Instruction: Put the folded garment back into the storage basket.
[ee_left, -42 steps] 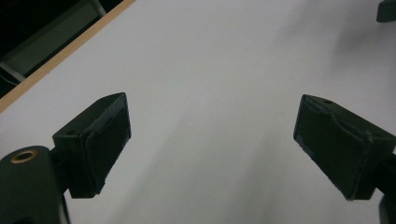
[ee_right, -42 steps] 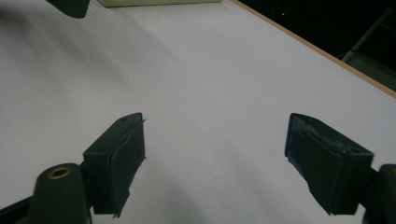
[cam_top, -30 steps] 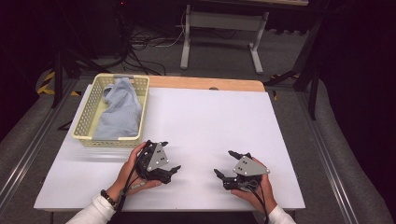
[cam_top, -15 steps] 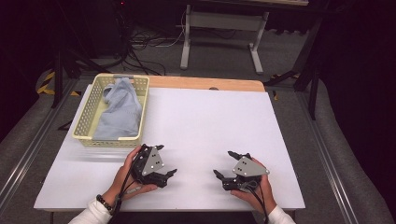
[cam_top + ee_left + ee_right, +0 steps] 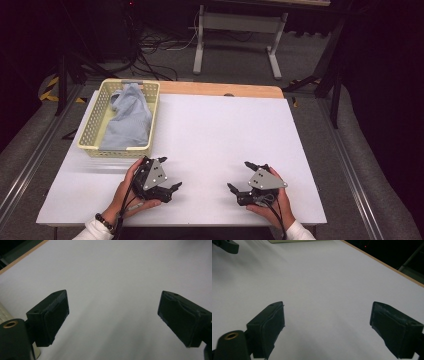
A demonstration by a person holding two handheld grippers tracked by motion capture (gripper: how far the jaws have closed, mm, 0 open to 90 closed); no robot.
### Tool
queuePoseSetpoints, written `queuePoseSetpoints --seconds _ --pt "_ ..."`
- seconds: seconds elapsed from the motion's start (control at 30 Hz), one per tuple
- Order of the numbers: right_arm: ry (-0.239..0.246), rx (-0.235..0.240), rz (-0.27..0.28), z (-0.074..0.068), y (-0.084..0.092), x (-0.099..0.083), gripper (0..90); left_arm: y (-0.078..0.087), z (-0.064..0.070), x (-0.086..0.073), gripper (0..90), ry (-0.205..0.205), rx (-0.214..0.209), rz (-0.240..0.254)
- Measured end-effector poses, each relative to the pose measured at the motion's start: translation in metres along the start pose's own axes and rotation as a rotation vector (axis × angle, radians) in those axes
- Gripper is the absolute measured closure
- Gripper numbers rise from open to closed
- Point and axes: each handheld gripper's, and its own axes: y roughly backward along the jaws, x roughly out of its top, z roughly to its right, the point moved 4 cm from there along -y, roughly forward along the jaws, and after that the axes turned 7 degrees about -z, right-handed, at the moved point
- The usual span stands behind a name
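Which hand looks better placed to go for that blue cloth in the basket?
Probably the left. The left gripper sits just below the basket holding the blue cloth, jaws open and empty. The right gripper lies farther across the table.

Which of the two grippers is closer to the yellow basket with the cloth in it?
The left gripper, just below the yellow basket holding the blue-grey cloth. The right gripper sits farther off across the white table.
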Motion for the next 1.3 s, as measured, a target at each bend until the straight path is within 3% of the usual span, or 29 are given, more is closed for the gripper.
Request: queuePoseSetpoints --seconds 0.23,0.8,1.3 --pt "-0.014 -0.003 0.012 -0.001 -0.001 0.000 6.7 0.006 -0.003 -0.007 10.4 0.015 0.009 -0.001" --pt "0.004 -0.008 0.004 -0.004 -0.002 0.000 7.2 0.015 -0.006 -0.019 7.2 0.049 0.017 -0.009" --pt "0.019 0.002 0.003 -0.007 -0.005 0.003 7.3 0.018 -0.005 -0.022 7.2 0.039 0.018 -0.009"
